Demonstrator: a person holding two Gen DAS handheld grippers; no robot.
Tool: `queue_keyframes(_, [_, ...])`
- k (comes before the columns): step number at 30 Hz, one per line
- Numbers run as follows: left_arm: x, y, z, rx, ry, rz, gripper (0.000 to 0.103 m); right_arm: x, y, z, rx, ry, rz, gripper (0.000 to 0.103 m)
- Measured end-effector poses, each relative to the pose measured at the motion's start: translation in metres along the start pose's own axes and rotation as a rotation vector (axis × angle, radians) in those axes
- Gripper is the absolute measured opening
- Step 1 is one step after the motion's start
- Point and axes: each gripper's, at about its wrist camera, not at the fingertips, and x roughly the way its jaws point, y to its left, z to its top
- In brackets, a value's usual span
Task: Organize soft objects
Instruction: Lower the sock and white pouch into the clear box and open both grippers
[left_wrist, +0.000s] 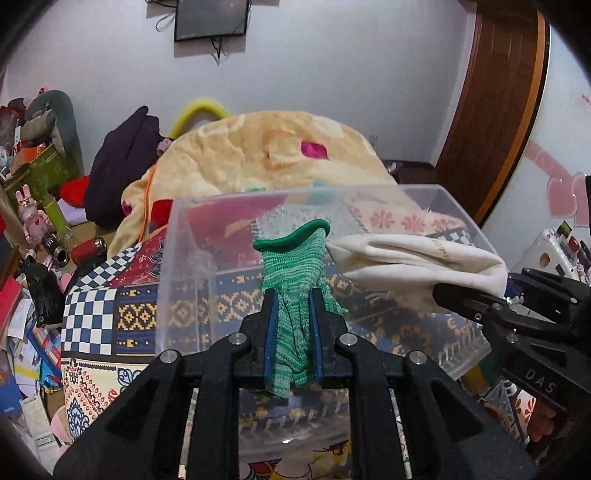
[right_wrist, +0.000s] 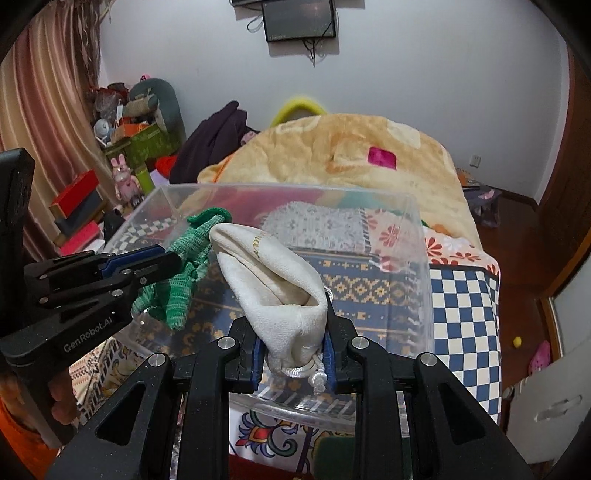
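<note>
Holding a green knit glove (left_wrist: 295, 295), the left gripper (left_wrist: 293, 332) has its blue-padded fingers (left_wrist: 269, 332) closed tight on the glove's middle; cuff end sticks up and forward past the tips, finger end hangs down behind the pads. Right gripper (right_wrist: 293, 350) is clamped the same way on a white cloth drawstring pouch (right_wrist: 269, 280), pinched at its gathered neck where the knotted white cord (right_wrist: 314, 374) dangles; the pouch body stands up and leans left over the fingers. Both items are up in the air over a clear plastic box (left_wrist: 173, 280) that sits on a patterned blanket (left_wrist: 92, 325) with blue-white checks, on a bed. Glove cuff and pouch tip are just beside each other, near touching, above the box opening; can't tell if they actually touch. In the right wrist view the left gripper (right_wrist: 173, 264) comes in from the left side with the glove (right_wrist: 184, 273) drooping out of it, above the box's (right_wrist: 421, 258) near-left corner. In the left wrist view the right gripper (left_wrist: 465, 299) enters from the right with the pouch (left_wrist: 413, 262) pointing left. Behind the box a yellow-orange fleece blanket (right_wrist: 332, 155) is heaped up, a dark garment (right_wrist: 214, 144) next to it. Wall-mounted screen (right_wrist: 299, 18) at top
</note>
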Motion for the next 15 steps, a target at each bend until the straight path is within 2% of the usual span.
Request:
queue_keyframes(2, [0.002, -0.001, 0.000, 0.004, 0.010, 0.002, 0.015, 0.002, 0.000, -0.001, -0.008, 0.018, -0.002, 0.025])
queue_keyframes(5, [0.000, -0.001, 0.000, 0.000, 0.018, -0.005, 0.024, 0.002, 0.001, -0.003, -0.022, 0.028, -0.002, 0.033])
queue_keyframes(6, [-0.001, 0.000, 0.000, -0.003, 0.016, -0.011, 0.028, -0.001, 0.003, -0.004, -0.031, 0.027, -0.005, 0.039])
queue_keyframes(9, [-0.012, -0.001, -0.001, -0.004, -0.010, -0.019, 0.032, -0.011, 0.006, -0.006, -0.061, 0.002, -0.024, 0.054])
queue_keyframes(13, [-0.036, -0.002, -0.001, 0.002, -0.056, -0.039, 0.034, -0.030, 0.014, -0.010, -0.117, -0.040, -0.037, 0.057])
queue_keyframes(15, [-0.048, -0.002, -0.001, 0.003, -0.083, -0.048, 0.040, -0.039, 0.016, -0.009, -0.130, -0.062, -0.034, 0.060])
